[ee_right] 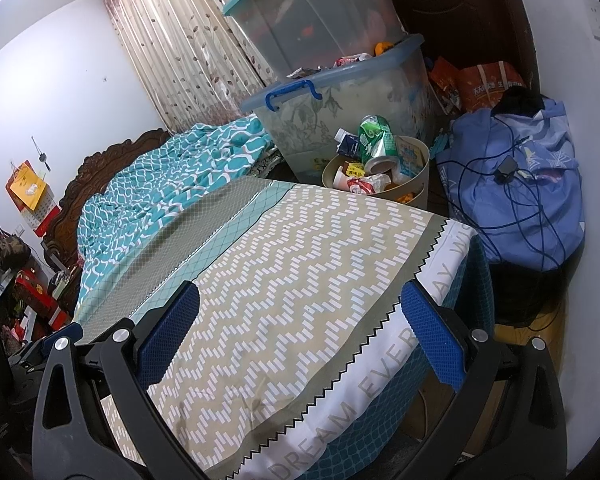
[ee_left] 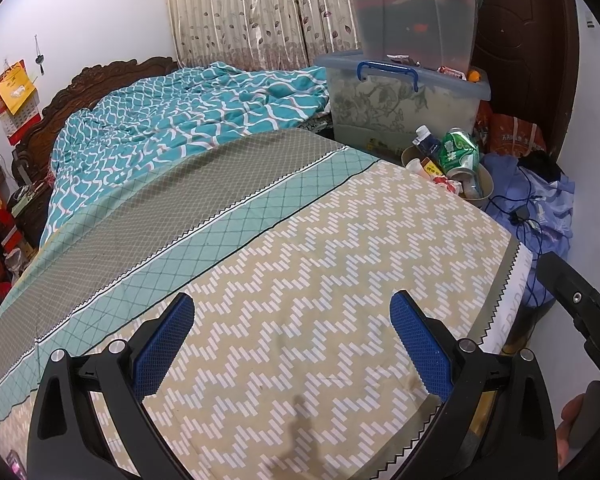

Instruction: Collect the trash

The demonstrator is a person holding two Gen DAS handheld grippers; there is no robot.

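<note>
A beige round bin (ee_right: 414, 188) stands just beyond the far corner of the bed. It is heaped with trash: a crushed green can (ee_right: 374, 140), a small dark carton (ee_right: 350, 145), wrappers and a cup. The left wrist view shows the same bin (ee_left: 486, 190) and green can (ee_left: 458, 152) at the right. My left gripper (ee_left: 292, 340) hovers open over the zigzag bedsheet (ee_left: 300, 300), with nothing between its blue pads. My right gripper (ee_right: 300, 336) is open too, over the bed's foot edge, empty.
A teal patterned quilt (ee_left: 172, 120) is bunched at the headboard end. Two stacked clear storage boxes (ee_right: 340, 80) stand behind the bin. A blue bag with cables (ee_right: 516, 184) lies on the right by a dark door. Clutter fills the left side.
</note>
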